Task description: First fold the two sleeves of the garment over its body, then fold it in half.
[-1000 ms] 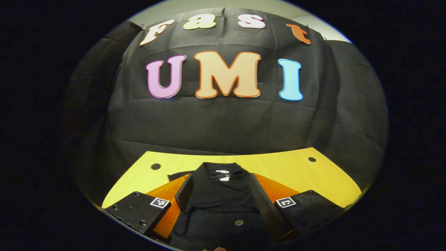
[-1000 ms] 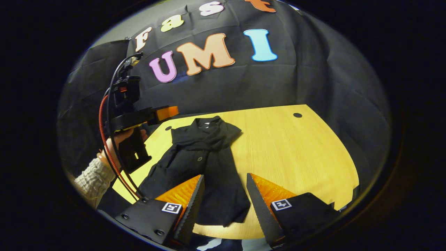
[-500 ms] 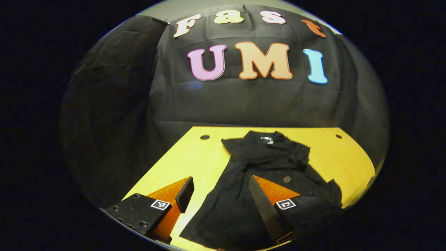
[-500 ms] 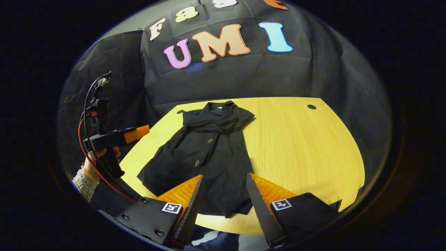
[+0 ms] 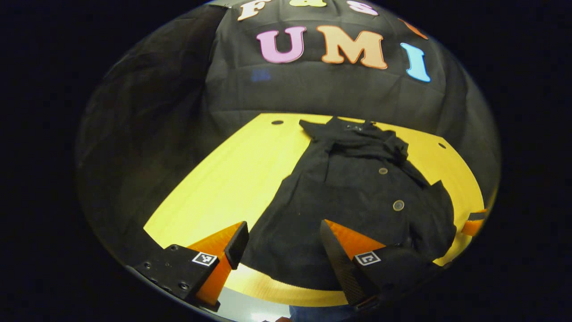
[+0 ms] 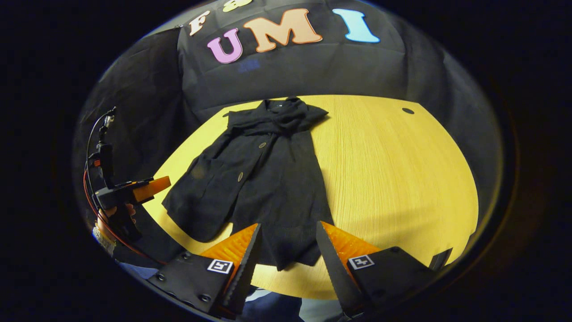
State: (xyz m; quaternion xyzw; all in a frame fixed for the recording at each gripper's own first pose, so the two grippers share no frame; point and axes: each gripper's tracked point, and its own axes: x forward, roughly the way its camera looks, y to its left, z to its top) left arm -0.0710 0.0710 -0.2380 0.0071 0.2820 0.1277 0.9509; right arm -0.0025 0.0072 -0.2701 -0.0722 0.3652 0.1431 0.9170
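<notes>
Yellow table (image 6: pixel 393 179): a black garment (image 6: pixel 263 179) is laid out, sleeves judged folded. Left gripper (image 5: pixel 281 250) and right gripper (image 6: pixel 288 259) are held open, empty, above its hem; halving is judged next, requiring hem grips.

The left gripper (image 5: pixel 282 250) hangs over the table's (image 5: pixel 232 179) near edge, fingers spread apart and holding nothing. A black garment (image 5: pixel 357 197) lies flat, collar toward the far edge, hem close to the near edge.
</notes>
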